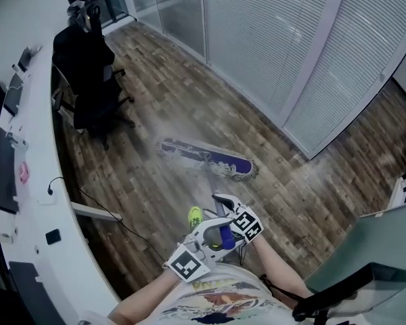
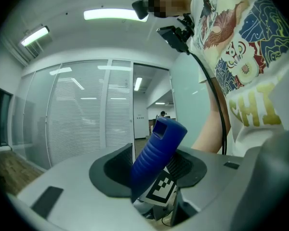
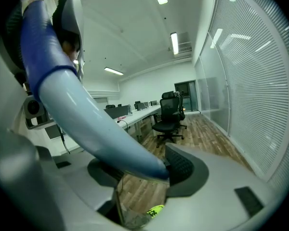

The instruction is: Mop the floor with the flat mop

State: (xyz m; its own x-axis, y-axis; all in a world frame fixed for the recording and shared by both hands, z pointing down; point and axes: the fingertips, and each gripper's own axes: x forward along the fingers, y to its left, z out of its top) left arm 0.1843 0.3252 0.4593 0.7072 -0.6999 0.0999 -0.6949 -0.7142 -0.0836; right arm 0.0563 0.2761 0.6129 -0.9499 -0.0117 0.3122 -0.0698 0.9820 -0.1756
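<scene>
The blue grip [image 2: 156,153] is clamped by the left tool [image 2: 151,171], the pale shaft [image 3: 96,129] by the right tool [image 3: 139,171]; by overreach, the mop head [image 1: 206,158] may be driven into the chair [image 1: 95,100] at ten o'clock.

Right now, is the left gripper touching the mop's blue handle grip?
Touching. The left gripper view shows the left gripper closed on the blue handle grip, with its dark pads pressed against both sides.

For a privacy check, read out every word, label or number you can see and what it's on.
"CHI": pale yellow letters on the person's T-shirt, the rest out of sight.
T-shirt lettering in the head view: too blurred to read.
Marker cubes: square patterns only, no words.
</scene>
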